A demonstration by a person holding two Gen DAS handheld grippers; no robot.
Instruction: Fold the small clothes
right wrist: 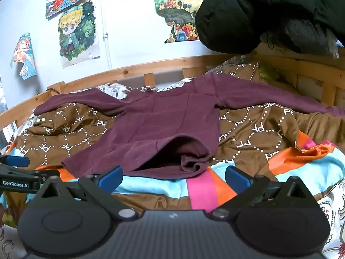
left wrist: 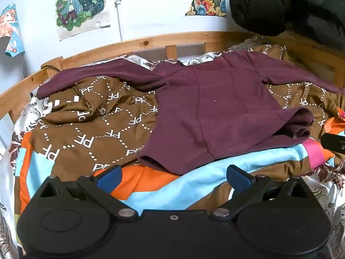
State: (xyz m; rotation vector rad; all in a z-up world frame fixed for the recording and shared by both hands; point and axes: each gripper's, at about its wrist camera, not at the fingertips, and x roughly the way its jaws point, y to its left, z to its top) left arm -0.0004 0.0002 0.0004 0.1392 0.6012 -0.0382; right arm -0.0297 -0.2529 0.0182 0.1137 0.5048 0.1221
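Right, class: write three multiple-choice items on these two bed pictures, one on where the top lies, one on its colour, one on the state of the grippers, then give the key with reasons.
1. Where does the long-sleeved top lie?
A. on the patterned bedspread
B. hung on the wooden bed rail
C. on the floor

2. What colour is the top?
A. sky blue
B. maroon
C. white

3. How do the left gripper and right gripper stand?
A. both shut on a sleeve
B. one open, one shut
C. both open, holding nothing

Key: 1 A, it is spread flat on the bedspread, sleeves out; 2 B, the cloth is dark purple-red; 3 C, the blue fingers stand wide apart with no cloth between them.
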